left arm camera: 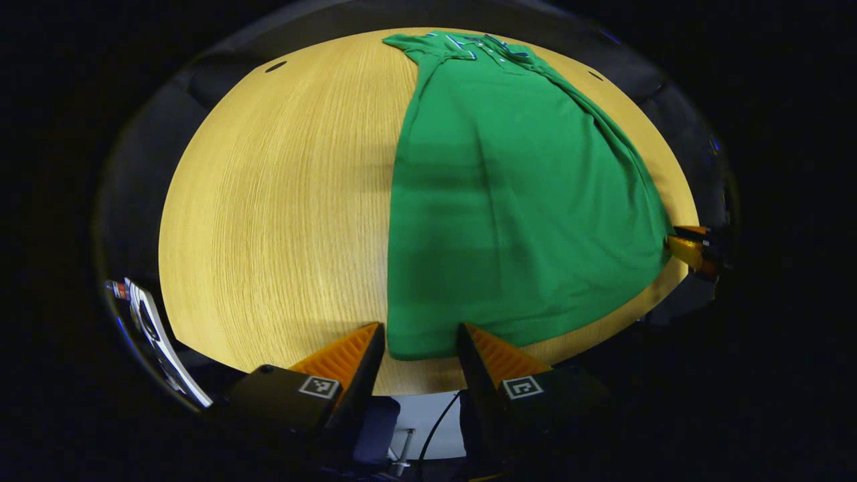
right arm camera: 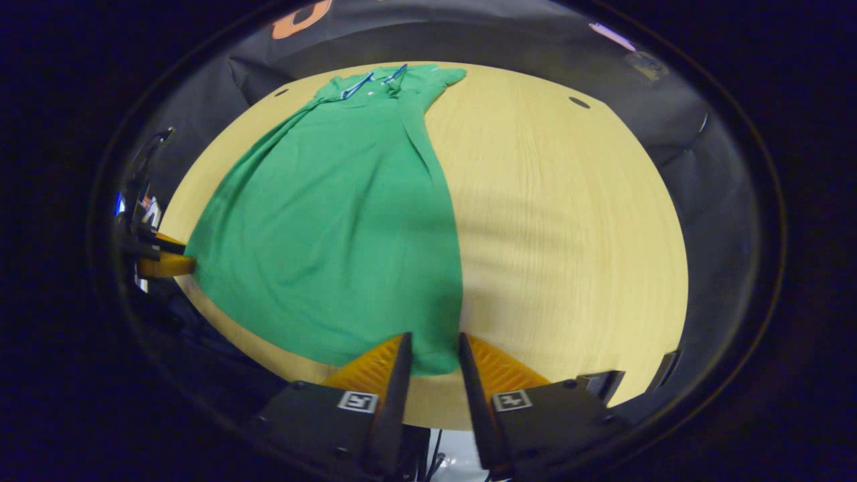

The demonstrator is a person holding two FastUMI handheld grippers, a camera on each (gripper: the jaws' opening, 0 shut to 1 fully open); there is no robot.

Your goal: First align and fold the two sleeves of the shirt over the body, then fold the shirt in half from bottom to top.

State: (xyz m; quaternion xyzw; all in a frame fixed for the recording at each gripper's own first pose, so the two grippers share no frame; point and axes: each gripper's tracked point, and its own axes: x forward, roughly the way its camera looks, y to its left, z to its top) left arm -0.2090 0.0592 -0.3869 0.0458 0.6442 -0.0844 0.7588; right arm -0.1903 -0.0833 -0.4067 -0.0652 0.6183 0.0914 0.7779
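A green shirt (left arm camera: 509, 201) lies flat on the wooden table (left arm camera: 268, 201), collar (left arm camera: 482, 43) at the far end and hem towards me. It looks long and narrow, its sides turned in over the body. My left gripper (left arm camera: 422, 328) stands open at the table's near edge, the hem's left corner between its fingers. My right gripper (right arm camera: 435, 338) is open too, with a narrower gap, around the right corner of the shirt (right arm camera: 335, 221). The right gripper (left arm camera: 693, 248) also appears at the hem's far side in the left gripper view, and the left gripper (right arm camera: 164, 264) likewise in the right gripper view.
Bare wood (right arm camera: 569, 201) stretches on both sides of the shirt. Small dark holes (left arm camera: 275, 66) (right arm camera: 579, 102) mark the table's far corners. A white object (left arm camera: 150, 335) hangs off the near left edge. Black cloth walls surround the table.
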